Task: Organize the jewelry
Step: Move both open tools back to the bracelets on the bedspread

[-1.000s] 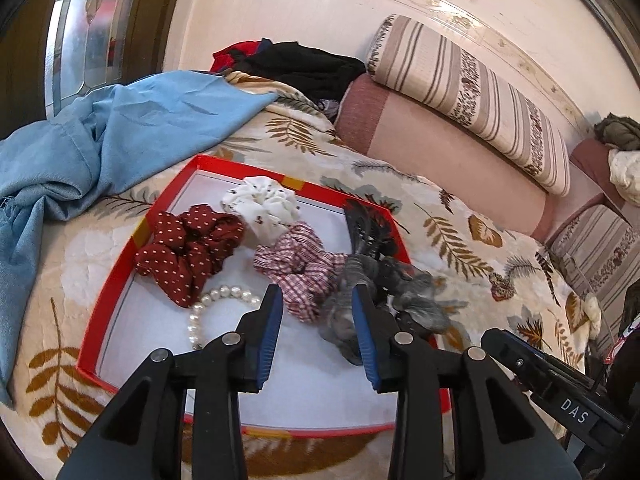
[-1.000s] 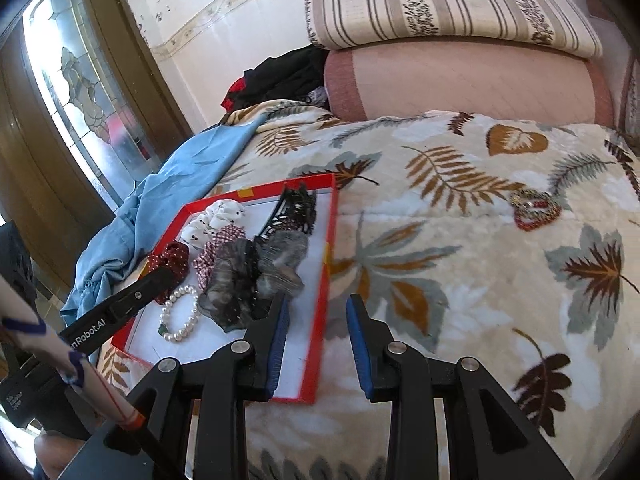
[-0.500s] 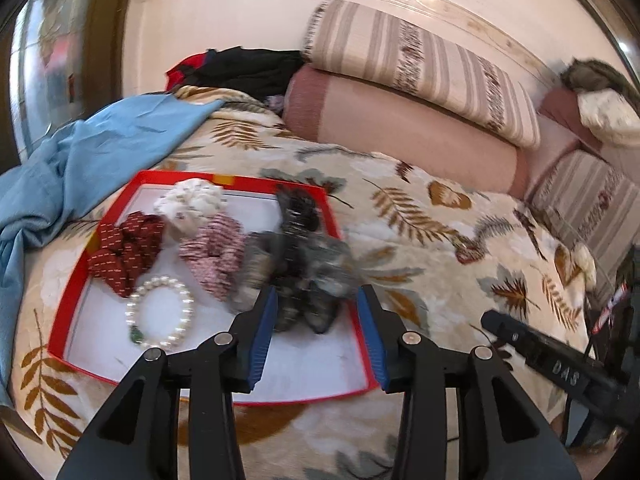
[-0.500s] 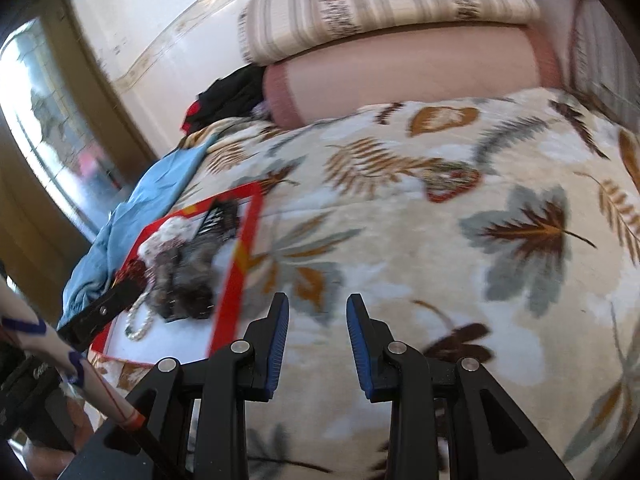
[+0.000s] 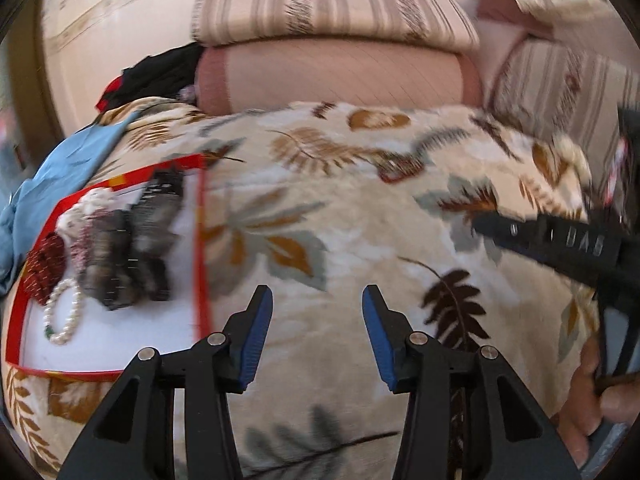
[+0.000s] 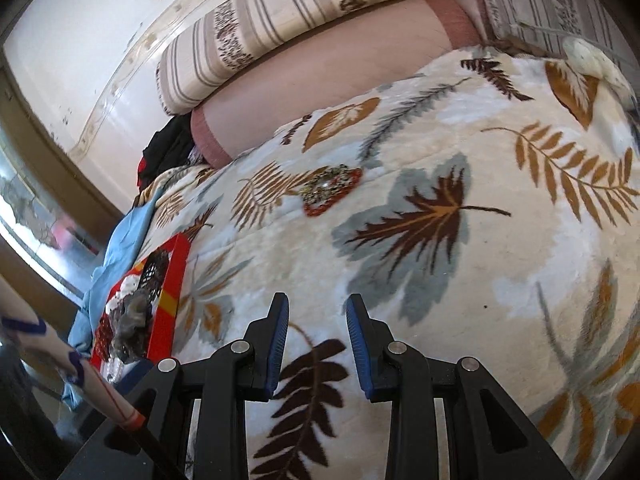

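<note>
Above blanket (image 5: 320,240), both tools empty, apart.

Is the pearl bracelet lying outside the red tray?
No, the pearl bracelet lies inside the red tray, near its front left corner.

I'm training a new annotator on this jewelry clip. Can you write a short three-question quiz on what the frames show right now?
1. True or false: the left hand-held gripper is holding the pearl bracelet.
2. Multiple choice: the red tray lies on A) a wooden desk, B) the leaf-print blanket, C) the striped pillow.
3. Fill in: in the right wrist view, the right hand-held gripper hangs over bare ____, with nothing between its jaws.

Key: 1 false, both grippers are open and empty; 2 B; 3 blanket.
</note>
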A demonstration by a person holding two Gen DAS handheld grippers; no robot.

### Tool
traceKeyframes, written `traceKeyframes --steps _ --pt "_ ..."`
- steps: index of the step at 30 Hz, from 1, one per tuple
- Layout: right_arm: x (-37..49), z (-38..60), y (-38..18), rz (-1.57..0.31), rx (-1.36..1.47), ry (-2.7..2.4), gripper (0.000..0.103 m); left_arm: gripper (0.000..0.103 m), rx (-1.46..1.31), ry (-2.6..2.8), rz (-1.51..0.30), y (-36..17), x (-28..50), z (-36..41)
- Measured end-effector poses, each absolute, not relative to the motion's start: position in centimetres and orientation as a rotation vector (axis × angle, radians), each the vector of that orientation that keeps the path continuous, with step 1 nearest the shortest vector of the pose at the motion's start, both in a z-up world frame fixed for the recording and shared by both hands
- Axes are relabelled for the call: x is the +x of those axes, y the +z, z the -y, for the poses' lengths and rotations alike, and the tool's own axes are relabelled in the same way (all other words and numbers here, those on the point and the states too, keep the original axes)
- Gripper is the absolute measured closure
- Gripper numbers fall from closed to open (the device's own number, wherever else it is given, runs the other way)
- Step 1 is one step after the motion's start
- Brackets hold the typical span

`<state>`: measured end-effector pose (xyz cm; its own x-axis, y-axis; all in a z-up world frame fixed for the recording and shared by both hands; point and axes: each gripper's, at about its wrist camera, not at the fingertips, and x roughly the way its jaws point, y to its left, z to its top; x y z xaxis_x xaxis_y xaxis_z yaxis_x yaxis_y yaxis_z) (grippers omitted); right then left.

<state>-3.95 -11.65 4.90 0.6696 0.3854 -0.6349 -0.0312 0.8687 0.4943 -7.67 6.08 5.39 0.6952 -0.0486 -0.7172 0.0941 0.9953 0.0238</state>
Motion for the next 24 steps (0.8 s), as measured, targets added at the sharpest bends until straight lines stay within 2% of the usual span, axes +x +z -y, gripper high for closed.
traceKeyframes --steps 10,14,24 --pt "-2.8 13.3 4.2 -0.822 0.524 0.225 0.07 0.058 0.109 -0.101 -0.858 2.2 -5.5 -4.2" --pt "-1.9 13.7 4.0 -0.83 0.535 0.214 0.07 0.046 0.096 -0.102 -0.867 1.5 -4.8 -4.5" --pt "3.5 12.5 6.3 -0.818 0.429 0.189 0.073 0.038 0.064 -0.109 -0.866 1.1 -4.3 -4.8"
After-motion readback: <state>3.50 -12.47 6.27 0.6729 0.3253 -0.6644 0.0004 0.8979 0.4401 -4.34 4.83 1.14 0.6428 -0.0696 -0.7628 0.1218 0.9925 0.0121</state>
